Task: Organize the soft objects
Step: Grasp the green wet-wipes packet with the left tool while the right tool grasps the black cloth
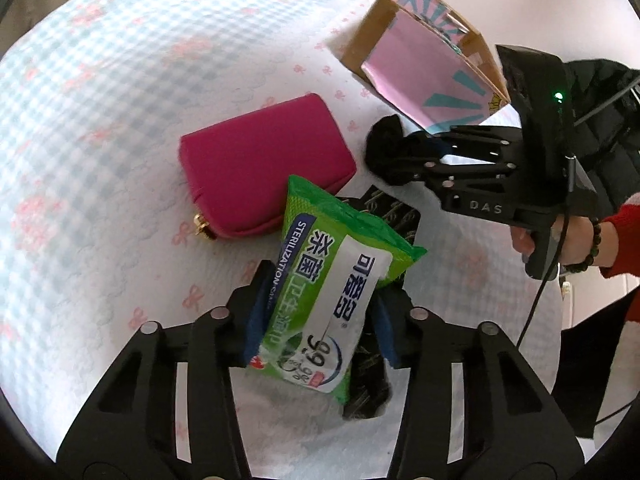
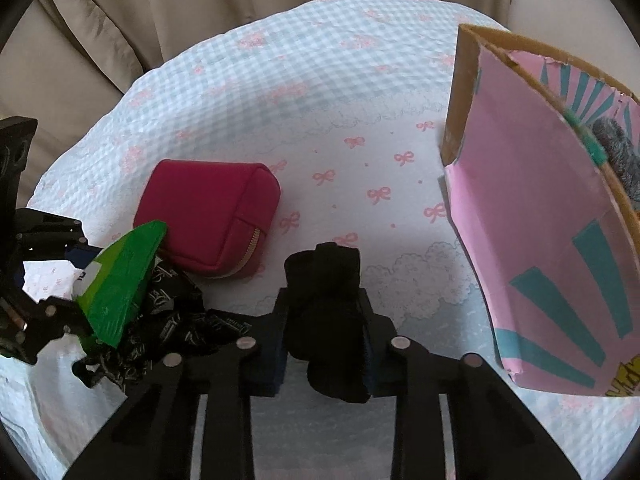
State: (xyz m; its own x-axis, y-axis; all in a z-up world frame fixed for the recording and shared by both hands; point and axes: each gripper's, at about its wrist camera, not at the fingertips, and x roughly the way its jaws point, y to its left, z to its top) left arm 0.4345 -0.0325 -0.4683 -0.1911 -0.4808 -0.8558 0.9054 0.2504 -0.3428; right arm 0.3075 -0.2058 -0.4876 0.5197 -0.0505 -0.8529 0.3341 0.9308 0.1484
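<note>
My left gripper (image 1: pixel 316 320) is shut on a green pack of wet wipes (image 1: pixel 332 280), its blue pads pressing both sides. The pack (image 2: pixel 116 280) also shows at the left of the right wrist view, held by the left gripper (image 2: pixel 76 288). A black patterned cloth (image 1: pixel 372 364) lies under it on the bed. My right gripper (image 2: pixel 324 328) is shut on a black rolled sock (image 2: pixel 324 304), seen too in the left wrist view as right gripper (image 1: pixel 408 160) and sock (image 1: pixel 390 152). A magenta zip pouch (image 1: pixel 264 164) (image 2: pixel 212 212) rests on the quilt beyond both.
A cardboard box (image 2: pixel 560 216) with pink and teal print stands open at the right, something grey fuzzy inside it; it also shows as box (image 1: pixel 428 60). The checked quilt (image 2: pixel 320 92) with pink bows covers the bed. Beige curtain (image 2: pixel 200 0) hangs behind. A hand in a red sleeve (image 1: pixel 624 240) holds the right gripper.
</note>
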